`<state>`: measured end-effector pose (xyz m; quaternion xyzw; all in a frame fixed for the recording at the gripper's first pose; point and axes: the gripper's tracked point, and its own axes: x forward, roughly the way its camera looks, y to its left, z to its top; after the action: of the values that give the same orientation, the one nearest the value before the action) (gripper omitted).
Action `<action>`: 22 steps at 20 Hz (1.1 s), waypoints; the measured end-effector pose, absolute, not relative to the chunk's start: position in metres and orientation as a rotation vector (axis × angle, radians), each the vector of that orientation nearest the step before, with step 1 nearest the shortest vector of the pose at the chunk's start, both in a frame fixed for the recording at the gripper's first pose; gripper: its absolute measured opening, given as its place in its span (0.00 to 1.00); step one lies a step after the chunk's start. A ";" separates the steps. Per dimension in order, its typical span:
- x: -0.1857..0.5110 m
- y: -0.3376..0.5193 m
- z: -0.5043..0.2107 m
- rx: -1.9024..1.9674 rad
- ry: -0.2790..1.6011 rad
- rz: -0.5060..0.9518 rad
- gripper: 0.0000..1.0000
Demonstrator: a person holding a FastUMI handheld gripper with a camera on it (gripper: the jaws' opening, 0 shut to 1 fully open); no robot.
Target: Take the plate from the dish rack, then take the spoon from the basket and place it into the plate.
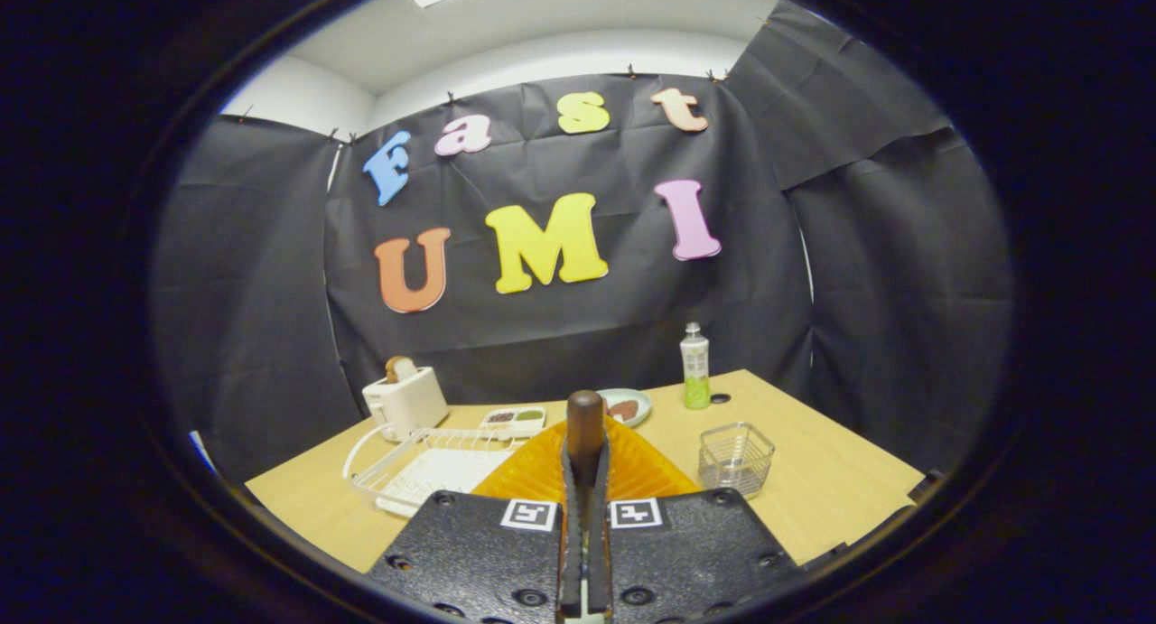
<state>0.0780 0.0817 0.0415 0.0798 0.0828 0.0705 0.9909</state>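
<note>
gripper view is looking forward over a light wooden table (813, 488), with the gripper (584, 479) showing at the bottom. its two fingers are standing nearly together, pinching the dark wooden handle of the spoon (584, 430), which is sticking up upright from between them; the bowl end of the spoon is hidden, so i cannot tell how it is hanging. just beyond and below the fingers the orange ribbed plate (542, 470) is lying flat on the table, reaching out to both sides of the handle. to the left of the plate the white wire dish rack (406, 466) is sitting with a white tray inside it. to the right of the plate the clear wire basket (736, 457) is standing apart from it. farther back a white toaster (406, 398) is holding a slice of bread, beside a small divided dish (513, 418), a small plate of food (626, 407) and a green-and-white bottle (694, 367).
</note>
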 end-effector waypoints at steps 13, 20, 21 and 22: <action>0.075 0.136 -0.028 0.227 0.272 0.167 0.16; 0.068 0.110 -0.007 0.225 0.189 0.115 0.38; 0.067 0.106 -0.006 0.221 0.183 0.109 0.45; 0.067 0.103 -0.005 0.219 0.176 0.104 0.51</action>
<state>0.0668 0.1029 -0.0051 0.1091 0.0877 0.0516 0.9888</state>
